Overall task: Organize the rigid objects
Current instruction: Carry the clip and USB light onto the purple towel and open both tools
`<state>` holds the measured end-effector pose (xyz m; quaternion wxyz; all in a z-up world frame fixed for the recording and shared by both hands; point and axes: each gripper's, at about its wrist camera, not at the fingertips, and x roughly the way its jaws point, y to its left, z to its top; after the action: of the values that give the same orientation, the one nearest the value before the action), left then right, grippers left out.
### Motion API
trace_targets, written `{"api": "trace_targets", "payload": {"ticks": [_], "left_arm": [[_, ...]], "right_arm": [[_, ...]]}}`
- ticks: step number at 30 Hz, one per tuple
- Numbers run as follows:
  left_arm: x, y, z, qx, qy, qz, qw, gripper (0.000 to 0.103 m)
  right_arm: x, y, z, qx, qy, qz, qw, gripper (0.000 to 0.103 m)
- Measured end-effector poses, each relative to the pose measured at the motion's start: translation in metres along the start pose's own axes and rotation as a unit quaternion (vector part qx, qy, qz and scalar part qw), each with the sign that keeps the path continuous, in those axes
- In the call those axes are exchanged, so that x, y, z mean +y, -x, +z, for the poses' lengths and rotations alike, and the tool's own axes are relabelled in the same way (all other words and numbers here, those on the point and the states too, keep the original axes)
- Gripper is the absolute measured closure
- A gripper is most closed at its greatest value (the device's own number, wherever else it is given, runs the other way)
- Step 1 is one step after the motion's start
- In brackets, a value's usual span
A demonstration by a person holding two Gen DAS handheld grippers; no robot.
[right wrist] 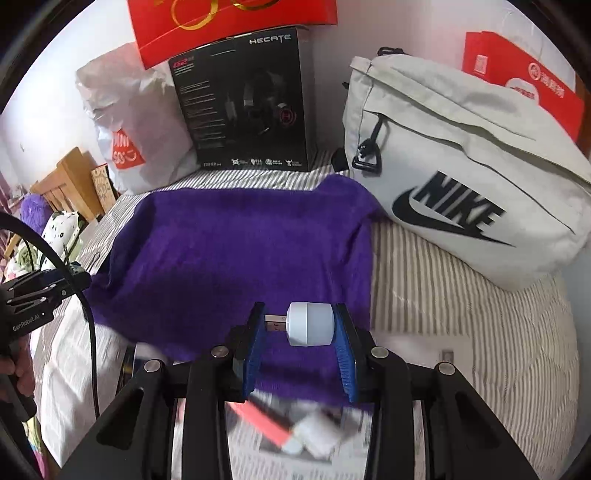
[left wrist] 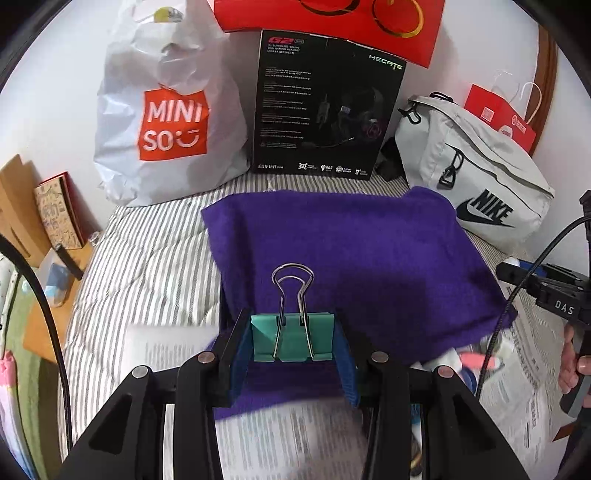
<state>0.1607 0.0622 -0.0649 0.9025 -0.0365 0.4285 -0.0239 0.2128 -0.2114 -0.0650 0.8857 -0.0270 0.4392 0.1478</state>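
From the left wrist camera we see our left gripper (left wrist: 293,341) clamped on a teal binder clip (left wrist: 293,336), its blue pads pressing the clip's two sides while the wire handles stand upright over a purple towel (left wrist: 351,258) spread on the striped bed (left wrist: 147,258). From the right wrist camera we see our right gripper (right wrist: 301,326) closed on a small white USB plug-in device (right wrist: 310,324), held crosswise with its metal connector pointing at the left pad and its rounded white end against the right pad, also above the purple towel. Each view shows what the other cannot: the left one catches the right gripper's black body (left wrist: 554,291) and a hand (left wrist: 570,360) at the right edge, but not the white device; the right one catches the left gripper's body (right wrist: 40,291) at the left edge, without the clip. The left view gives us printed paper sheets (left wrist: 280,435) lying on the bed just below the towel, and a blurred pink object (left wrist: 478,362) near the towel's right corner; the right view shows a blurred pink-red object (right wrist: 258,421) and white bits on paper beneath the gripper, too smeared to name. Both views share the back row against the wall: a white Miniso bag (left wrist: 166,122), a black headset box (left wrist: 325,107) with a red box (left wrist: 328,22) on top, and a grey Nike bag (right wrist: 461,177) with a red paper bag (right wrist: 524,77) behind it.
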Motion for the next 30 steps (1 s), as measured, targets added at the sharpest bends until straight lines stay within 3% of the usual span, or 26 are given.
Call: {"api": "trace_targets", "payload": {"ticks": [12, 25, 30], "left_arm": [[0.012, -0.06, 0.036, 0.019, -0.004, -0.013, 0.9997, 0.064], [0.014, -0.102, 0.034, 0.046, -0.006, -0.002, 0.9989, 0.064], [0.003, -0.108, 0.034, 0.047, -0.035, 0.026, 0.998, 0.064]], "right_arm": [[-0.001, -0.062, 0.026, 0.023, -0.013, 0.007, 1.0, 0.067], [-0.004, -0.1, 0.023, 0.055, -0.009, -0.012, 0.998, 0.067], [0.0, -0.101, 0.022, 0.051, 0.007, -0.023, 0.998, 0.067]]}}
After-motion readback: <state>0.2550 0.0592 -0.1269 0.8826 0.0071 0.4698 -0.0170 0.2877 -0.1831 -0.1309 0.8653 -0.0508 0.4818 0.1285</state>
